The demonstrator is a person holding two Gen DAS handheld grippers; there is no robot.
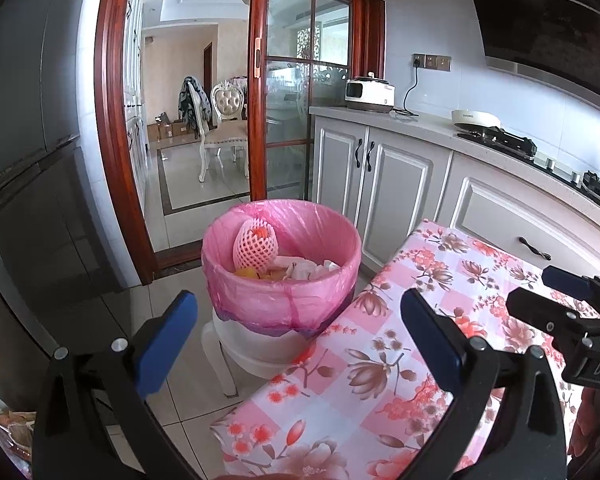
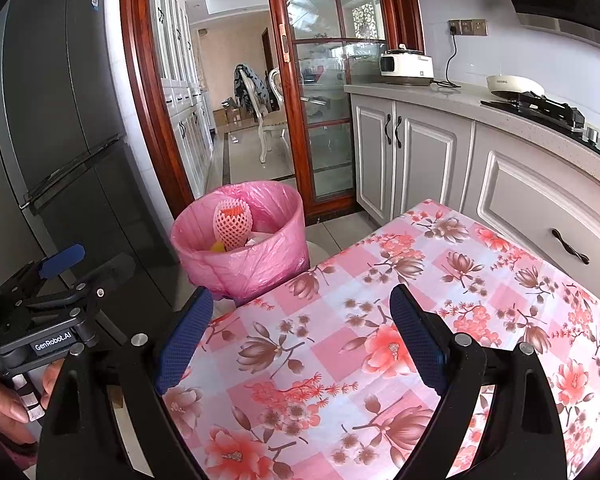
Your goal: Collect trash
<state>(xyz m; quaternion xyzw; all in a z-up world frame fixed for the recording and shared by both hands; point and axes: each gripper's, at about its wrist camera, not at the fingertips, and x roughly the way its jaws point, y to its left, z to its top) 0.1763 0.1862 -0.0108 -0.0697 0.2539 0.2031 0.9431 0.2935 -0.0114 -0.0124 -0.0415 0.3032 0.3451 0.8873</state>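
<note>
1. Your left gripper (image 1: pixel 298 344) hangs with its jaws spread wide and nothing between them, above the near left edge of the counter (image 1: pixel 380 364), which is covered in a pink floral cloth. It points toward the trash bin (image 1: pixel 280 264).

2. Your right gripper (image 2: pixel 300 344) is the same — jaws spread, empty, over the middle of the cloth.

3. The bin stands on the floor just beyond the far left corner of the counter, lined with a pink bag (image 2: pixel 240 268) folded over its rim. It seems to rest on a white stool, though its base is partly hidden.

4. Inside, you can see a foam fruit net (image 1: pixel 255 250) leaning upright against the far wall with something orange in it, and below it yellow peel and crumpled white paper (image 1: pixel 312 268). The bin looks well filled.

5. As far as both views show, the cloth carries no loose trash at all; my reading is that the collecting is done or very nearly so.

6. What may be left is a check of the near edge of the counter and the floor beside the bin — both are partly blocked by the grippers, so I cannot tell whether any scrap remains there.
</note>
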